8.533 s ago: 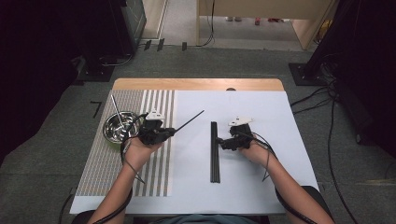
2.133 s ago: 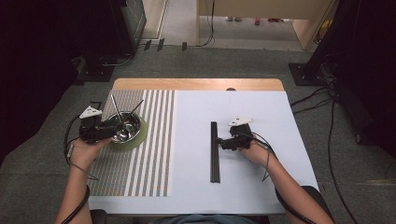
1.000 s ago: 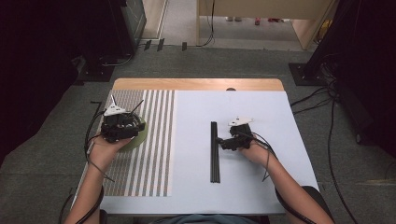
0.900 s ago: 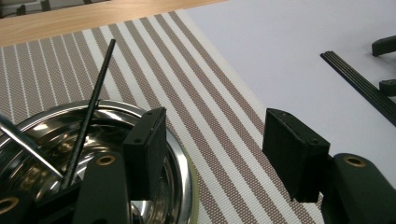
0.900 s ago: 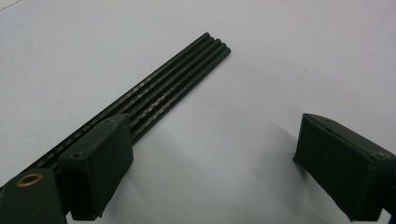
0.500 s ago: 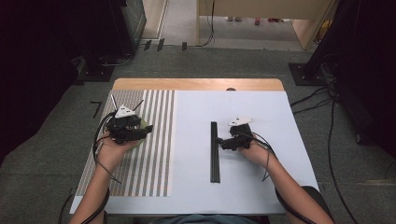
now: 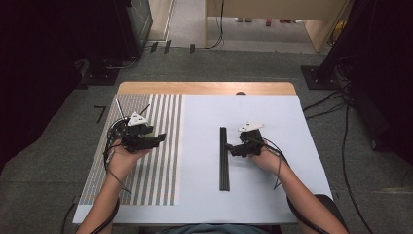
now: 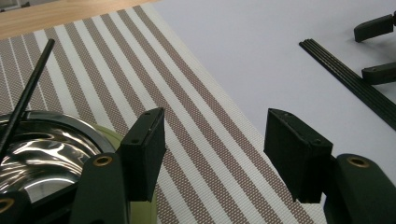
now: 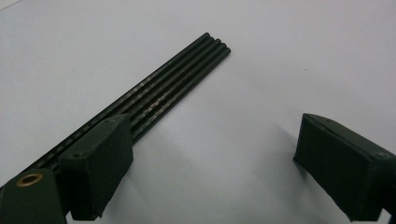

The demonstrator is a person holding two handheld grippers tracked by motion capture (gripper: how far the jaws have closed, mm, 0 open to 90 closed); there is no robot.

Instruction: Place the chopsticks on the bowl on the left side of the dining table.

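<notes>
Black rods (image 7: 223, 158) lie side by side in a tight row on the white sheet (image 7: 272, 117) of the counter (image 7: 204, 88). The right hand-held gripper (image 7: 234, 149) rests just beside them, its jaws spread with nothing between; in the right gripper view one jaw stands at the edge of the rods (image 9: 154, 100). The left hand-held gripper (image 7: 157, 138) is over the striped mat (image 7: 163, 170), jaws also spread and holding nothing. Just behind it, in the left gripper view, is a steel bowl (image 8: 42, 149) with one rod (image 8: 25, 98) leaning in it.
</notes>
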